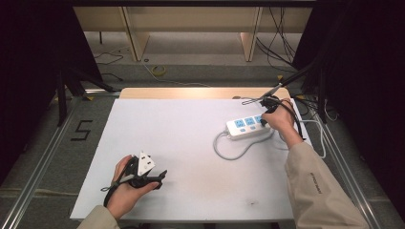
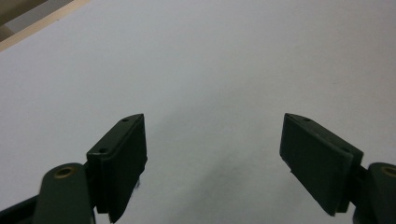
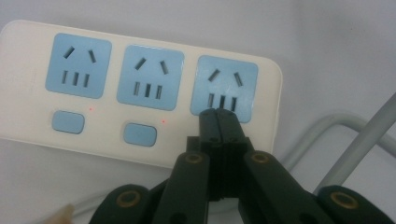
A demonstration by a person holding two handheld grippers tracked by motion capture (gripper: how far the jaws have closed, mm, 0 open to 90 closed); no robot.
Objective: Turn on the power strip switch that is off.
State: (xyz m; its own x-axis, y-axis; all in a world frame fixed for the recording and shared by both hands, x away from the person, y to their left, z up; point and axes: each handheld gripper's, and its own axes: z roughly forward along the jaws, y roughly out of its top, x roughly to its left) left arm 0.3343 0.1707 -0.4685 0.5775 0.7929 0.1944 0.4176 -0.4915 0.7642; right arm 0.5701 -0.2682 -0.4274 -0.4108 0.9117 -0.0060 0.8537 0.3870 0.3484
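Pressing its clenched tips (nothing between them) over the white three-socket power strip (image 3: 140, 93), the right tool (image 3: 218, 112) hovers; left tool (image 2: 212, 154) gapes, released, above the white worktop (image 1: 191, 143).

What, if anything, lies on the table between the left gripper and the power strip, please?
Nothing: in the high view, only bare white table separates the left gripper from the power strip. The strip's grey cable loops just in front of the strip.

Power strip (image 3: 140, 88) cream-white; socket faces and buttons light blue, tiny red lights beside buttons. Strip's cable (image 1: 239, 152) pale grey. Table (image 1: 191, 143) white, wooden edge beyond strip. Grippers (image 3: 217, 114) black. Sleeves (image 1: 320, 186) beige.
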